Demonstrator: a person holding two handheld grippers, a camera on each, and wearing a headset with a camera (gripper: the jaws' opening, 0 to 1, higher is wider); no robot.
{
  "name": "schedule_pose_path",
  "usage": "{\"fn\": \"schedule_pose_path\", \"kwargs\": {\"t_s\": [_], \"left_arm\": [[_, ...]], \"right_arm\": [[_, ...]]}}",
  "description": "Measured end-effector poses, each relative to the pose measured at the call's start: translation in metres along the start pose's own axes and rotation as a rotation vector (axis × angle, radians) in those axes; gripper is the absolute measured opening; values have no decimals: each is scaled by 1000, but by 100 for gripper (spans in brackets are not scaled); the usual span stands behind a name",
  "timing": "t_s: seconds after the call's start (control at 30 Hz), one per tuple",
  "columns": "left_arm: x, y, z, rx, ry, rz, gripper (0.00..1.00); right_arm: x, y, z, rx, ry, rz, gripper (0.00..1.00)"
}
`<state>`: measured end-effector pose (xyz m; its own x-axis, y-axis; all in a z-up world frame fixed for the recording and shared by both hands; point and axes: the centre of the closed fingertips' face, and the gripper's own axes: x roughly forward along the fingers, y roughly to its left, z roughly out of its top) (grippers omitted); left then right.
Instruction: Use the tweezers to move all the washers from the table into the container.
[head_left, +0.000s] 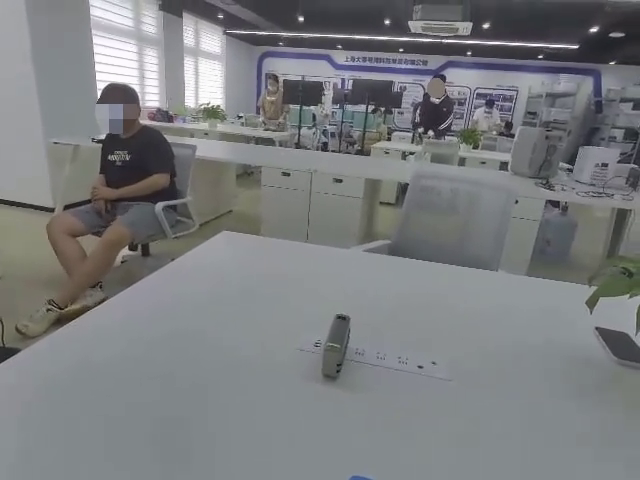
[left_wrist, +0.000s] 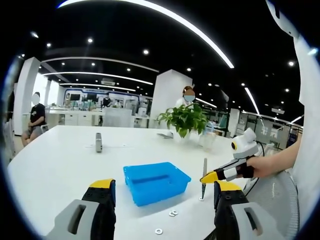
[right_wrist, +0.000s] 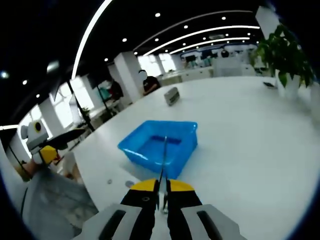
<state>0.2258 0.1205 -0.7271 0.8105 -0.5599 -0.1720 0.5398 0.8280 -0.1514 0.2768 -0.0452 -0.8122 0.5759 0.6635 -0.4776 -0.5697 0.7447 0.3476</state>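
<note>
The tweezers (right_wrist: 163, 155) were pinched between the nearly closed jaws of the right gripper (right_wrist: 162, 186), their tips reaching down to the table (right_wrist: 250, 150) just beside the blue container (right_wrist: 160, 145); whether the tips held anything could not be told. The left gripper (left_wrist: 165, 185) hung with jaws spread wide, washers (left_wrist: 173, 213) lying on the table between them, near the container's front. Blue lettering (head_left: 385, 60) on the far wall was too small to read.

The head view is aimed forward across the white table (head_left: 200, 380), not down. Both gripper views are held low and near the blue container (left_wrist: 156, 181), facing across it. The grey block (head_left: 335, 345) is shared by all 3 views.
</note>
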Motion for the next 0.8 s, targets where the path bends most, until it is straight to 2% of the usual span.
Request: {"fn": "schedule_pose_path", "kwargs": {"t_s": [0.2,0.3,0.4,0.53,0.63,0.73,0.8], "left_arm": [[-1,2,1,-1,-6,10,82],[-2,2,1,0,-6,12,82],[-2,3,0,3,-5,16,82],[-2,4,1,4,-7,19,82],[-2,4,1,4,-5,16,81],[-2,3,1,5,-6,12,81],[-2,4,1,4,-4,15,81]], "right_arm": [[2,1,-4,-16,13,9,3],[1,7,-8,-67,35,17,3],[0,9,-10,-160,63,13,3],[1,20,-10,-176,62,39,2],[2,24,-6,-201,42,48,2],[2,17,-6,-252,41,34,2],[2,15,-7,-250,44,36,2]]}}
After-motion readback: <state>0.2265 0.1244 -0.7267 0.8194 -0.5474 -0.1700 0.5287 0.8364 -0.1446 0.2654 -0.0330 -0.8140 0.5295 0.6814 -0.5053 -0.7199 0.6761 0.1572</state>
